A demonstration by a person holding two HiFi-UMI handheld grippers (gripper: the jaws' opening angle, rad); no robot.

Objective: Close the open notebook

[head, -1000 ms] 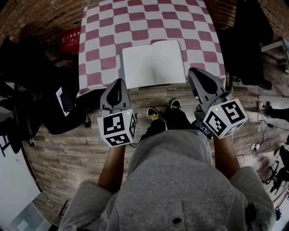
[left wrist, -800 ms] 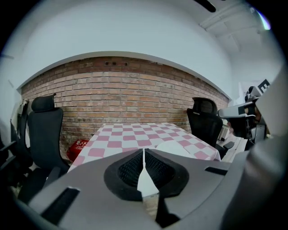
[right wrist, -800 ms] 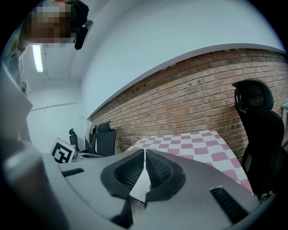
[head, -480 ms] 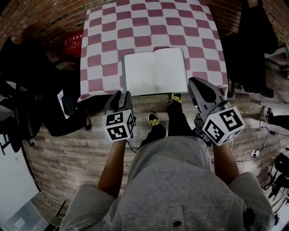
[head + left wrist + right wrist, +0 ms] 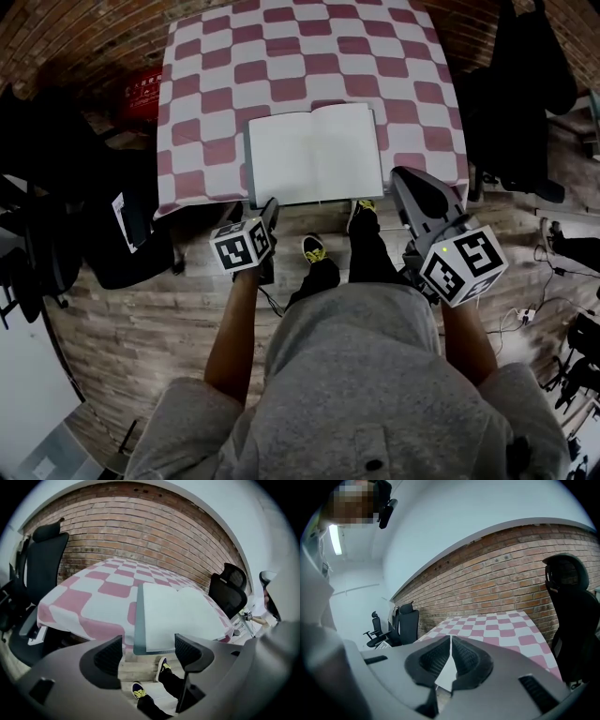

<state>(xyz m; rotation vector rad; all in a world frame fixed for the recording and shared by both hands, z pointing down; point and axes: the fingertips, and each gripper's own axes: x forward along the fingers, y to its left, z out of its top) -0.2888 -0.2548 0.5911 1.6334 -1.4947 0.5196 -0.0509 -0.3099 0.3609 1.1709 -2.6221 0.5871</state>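
The open notebook (image 5: 314, 155) lies flat with blank white pages at the near edge of the pink-and-white checked table (image 5: 206, 103). My left gripper (image 5: 267, 214) hangs just in front of and below the notebook's near left corner, pointing down. In the left gripper view its jaws (image 5: 147, 651) are opening wide with nothing between them; the notebook (image 5: 178, 616) and its grey cover edge (image 5: 139, 620) lie just ahead. My right gripper (image 5: 412, 183) sits off the notebook's near right corner, shut and empty (image 5: 450, 648). A sliver of the notebook's white page (image 5: 445, 674) shows past its jaws.
Black office chairs stand right (image 5: 525, 84) and left (image 5: 56, 187) of the table. A red box (image 5: 145, 89) sits on the floor at the table's left. The person's shoes (image 5: 317, 248) are on the wooden floor below the table edge. Cables (image 5: 530, 305) lie at right.
My left gripper has dropped from level with the right one to below the table's near edge, and its jaws went from shut to wide open. The right gripper has barely moved.
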